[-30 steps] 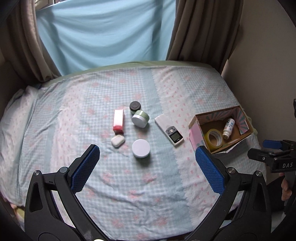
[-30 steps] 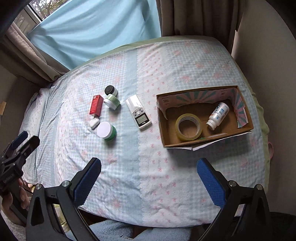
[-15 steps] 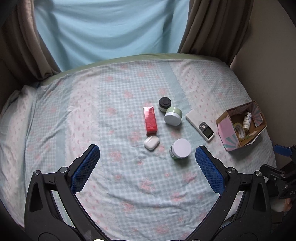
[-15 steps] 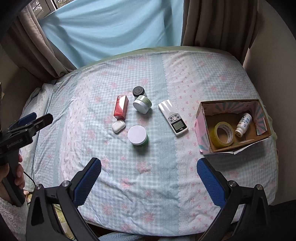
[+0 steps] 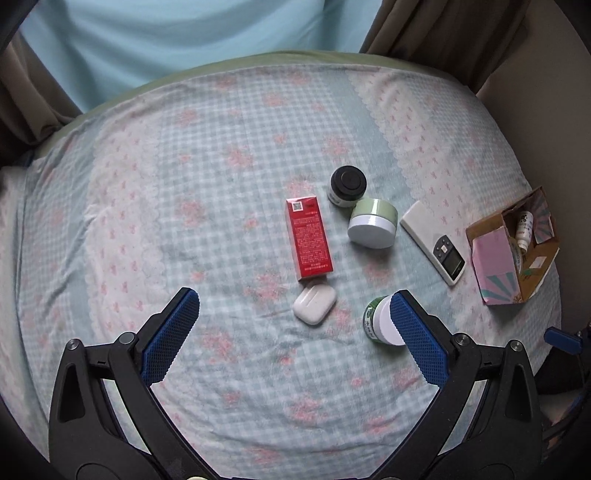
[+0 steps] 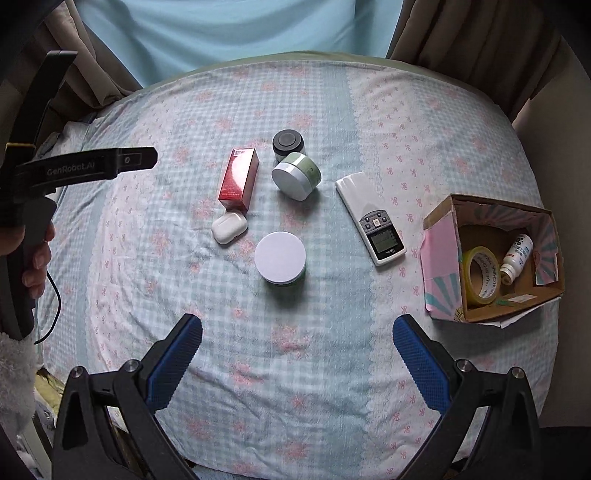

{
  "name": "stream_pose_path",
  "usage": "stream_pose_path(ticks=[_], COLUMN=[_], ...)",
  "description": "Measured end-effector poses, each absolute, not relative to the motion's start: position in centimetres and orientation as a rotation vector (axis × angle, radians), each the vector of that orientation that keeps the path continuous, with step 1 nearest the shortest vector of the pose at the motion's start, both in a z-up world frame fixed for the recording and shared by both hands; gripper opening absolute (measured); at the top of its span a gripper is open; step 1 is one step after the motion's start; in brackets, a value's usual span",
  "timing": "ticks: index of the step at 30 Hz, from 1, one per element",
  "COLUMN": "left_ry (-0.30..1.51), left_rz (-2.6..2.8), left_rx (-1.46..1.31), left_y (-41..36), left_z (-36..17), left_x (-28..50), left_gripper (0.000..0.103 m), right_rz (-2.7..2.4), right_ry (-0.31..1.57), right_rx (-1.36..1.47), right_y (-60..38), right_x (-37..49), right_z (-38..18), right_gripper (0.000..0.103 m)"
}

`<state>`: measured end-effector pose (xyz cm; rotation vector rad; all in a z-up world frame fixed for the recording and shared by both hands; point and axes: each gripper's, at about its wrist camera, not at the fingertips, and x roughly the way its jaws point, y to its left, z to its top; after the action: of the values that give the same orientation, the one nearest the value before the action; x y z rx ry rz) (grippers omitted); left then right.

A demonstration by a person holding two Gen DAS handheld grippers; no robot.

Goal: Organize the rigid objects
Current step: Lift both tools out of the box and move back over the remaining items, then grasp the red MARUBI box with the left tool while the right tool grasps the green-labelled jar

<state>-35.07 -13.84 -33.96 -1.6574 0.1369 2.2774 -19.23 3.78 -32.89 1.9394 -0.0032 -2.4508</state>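
Bare checked bedsheet (image 6: 147, 295) stretched left; both the left gripper (image 5: 291, 332) and right gripper (image 6: 297, 356) hung spread apart, holding nothing. Mid-bed lay a glossy red carton (image 6: 239, 178), white earbud case (image 6: 229, 228), round jars, then an open cardboard box (image 6: 443, 251) at the right edge

Patterned bedsheet (image 6: 295, 369), brown curtains (image 6: 461, 33), blue drape (image 6: 240, 29)

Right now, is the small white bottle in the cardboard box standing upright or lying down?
Lying down. The white bottle rests on its side on the floor of the cardboard box, cap toward the near wall, beside the yellow tape roll.
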Motion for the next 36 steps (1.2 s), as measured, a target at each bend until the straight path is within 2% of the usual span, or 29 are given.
stream_pose_path(ticks=[6, 12, 15, 24, 27, 28, 31, 36], left_ry=[0.122, 0.054, -0.015, 0.018, 0.093, 0.102, 0.126, 0.066], left_rz=[2.182, 2.131, 2.107, 2.045, 2.037, 2.03, 2.022, 2.031], left_rx=[-1.813, -1.996, -2.073, -2.188, -2.183, -2.181, -2.173, -2.137], left_y=[-10.9, -9.3, -9.0, -7.2, -6.3, -6.1, -5.7, -6.2], left_z=[-41.9, -48.0, -50.0, -52.8, -52.8, -52.8, -52.7, -52.3], left_x=[-39.4, -42.8, -44.0, -45.2, -45.3, -45.2, -45.0, -44.4], left_gripper=[0.102, 0.097, 0.091, 0.061, 0.046, 0.042, 0.038, 0.038], right_rz=[-2.368, -2.311, -2.296, -2.245, -2.193, -2.175, -2.117, -2.126], right_ry=[0.015, 0.022, 0.051, 0.214, 0.263, 0.274, 0.279, 0.296], right_rx=[2.018, 2.118, 2.147, 2.159, 2.183, 2.188, 2.188, 2.183], right_y=[2.8, 2.5, 2.2, 0.7, 0.3, 0.2, -0.3, -0.5], right_x=[-23.3, -25.6, -26.2, -27.3, -27.4, -27.3, -27.2, -27.0], right_z=[-38.3, -43.9, -46.1, -49.5, -50.6, -50.9, -51.5, -51.0], right_gripper=[0.103, 0.103, 0.103, 0.102, 0.091, 0.083, 0.066, 0.065])
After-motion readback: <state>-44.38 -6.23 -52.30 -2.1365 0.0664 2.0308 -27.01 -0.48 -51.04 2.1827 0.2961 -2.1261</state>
